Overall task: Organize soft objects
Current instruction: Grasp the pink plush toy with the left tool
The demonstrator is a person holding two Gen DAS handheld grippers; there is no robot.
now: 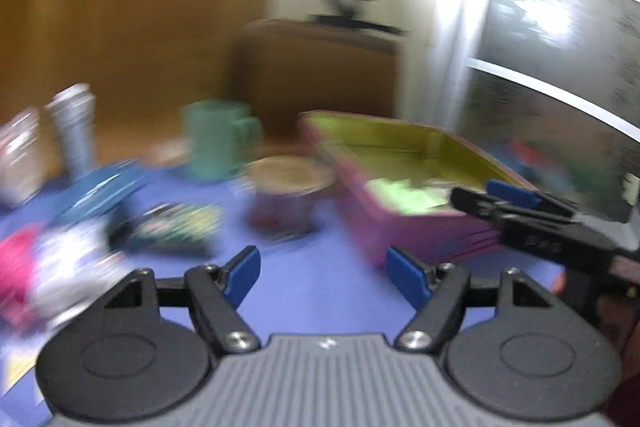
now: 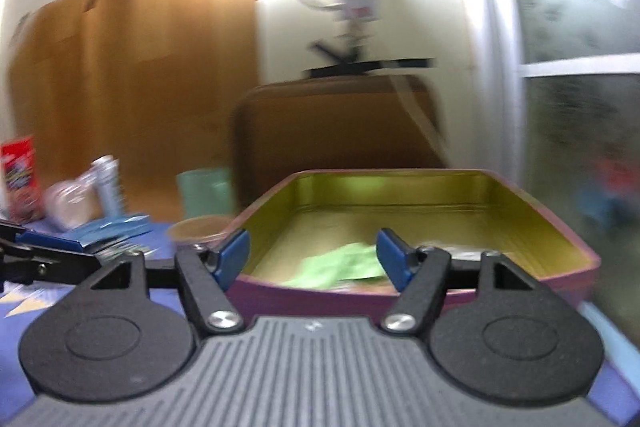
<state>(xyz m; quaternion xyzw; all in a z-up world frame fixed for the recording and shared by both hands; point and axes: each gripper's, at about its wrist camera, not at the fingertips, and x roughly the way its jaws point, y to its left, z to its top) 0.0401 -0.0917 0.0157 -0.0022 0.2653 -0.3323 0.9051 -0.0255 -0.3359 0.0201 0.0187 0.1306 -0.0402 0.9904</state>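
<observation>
Both views are motion-blurred. A pink tin tray [image 1: 420, 227] with a gold inside holds a light green soft packet [image 1: 404, 195]. In the right wrist view the tray [image 2: 568, 227] lies just ahead with the green packet [image 2: 340, 263] at its near side. My left gripper [image 1: 322, 273] is open and empty above the purple cloth, left of the tray. My right gripper [image 2: 312, 255] is open and empty over the tray's near rim. It also shows in the left wrist view [image 1: 516, 199]. A pink and white soft bundle [image 1: 48, 279] lies at the far left.
On the purple cloth [image 1: 312, 291] stand a teal mug [image 1: 216, 143], a round tin [image 1: 288, 191], a dark patterned packet [image 1: 176, 231], blue packets [image 1: 100, 187] and a grey bottle [image 1: 76, 131]. A red box [image 2: 20, 175] stands at the left. A brown case [image 2: 336, 139] stands behind the tray.
</observation>
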